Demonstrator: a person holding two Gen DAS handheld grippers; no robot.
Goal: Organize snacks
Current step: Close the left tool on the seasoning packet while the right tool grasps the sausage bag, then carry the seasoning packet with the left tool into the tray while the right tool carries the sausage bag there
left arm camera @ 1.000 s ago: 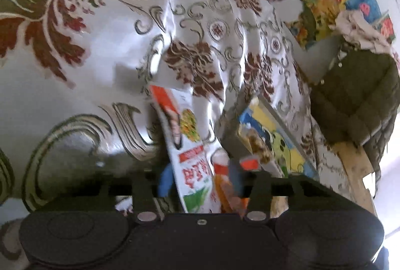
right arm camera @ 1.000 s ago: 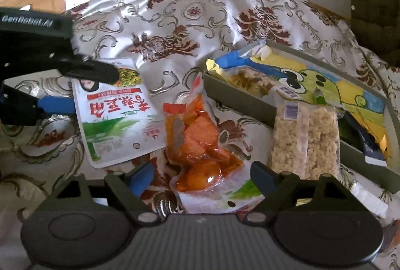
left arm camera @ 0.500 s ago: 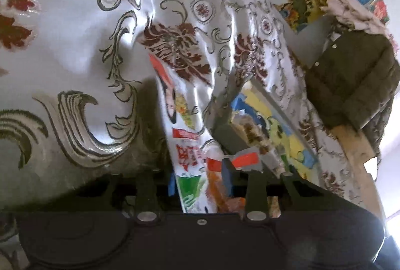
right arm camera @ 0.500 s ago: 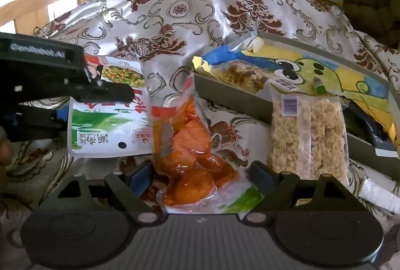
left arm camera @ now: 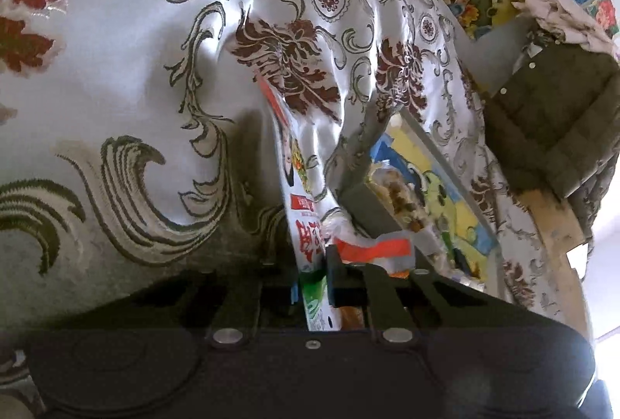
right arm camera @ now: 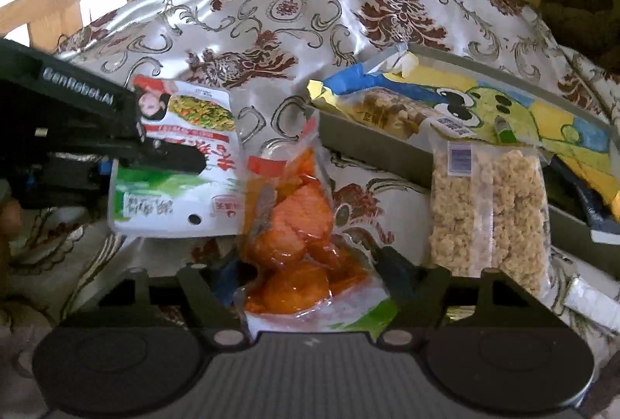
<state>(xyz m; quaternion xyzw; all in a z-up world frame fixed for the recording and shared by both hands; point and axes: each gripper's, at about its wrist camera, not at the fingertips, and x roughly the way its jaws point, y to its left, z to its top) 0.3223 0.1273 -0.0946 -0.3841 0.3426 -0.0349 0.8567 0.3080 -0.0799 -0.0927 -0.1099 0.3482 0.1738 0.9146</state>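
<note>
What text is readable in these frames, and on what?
"GenRobot.AI": white lettering on the side of the left gripper, right wrist view.
White and green snack packet: large red characters, partly covered and blurred, not readable.
Beige crumble snack bag: white label with print too small to read.
Orange snack pouch: no legible text.

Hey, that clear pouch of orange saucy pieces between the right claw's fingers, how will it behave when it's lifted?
The clear vacuum pouch of orange saucy pieces will probably sag: its film is thin and wrinkled. It looks lumpy, so weight may shift. The glossy plastic could slip, and the right claw, whose jaws have just been closing, isn't yet pinching it.
</note>
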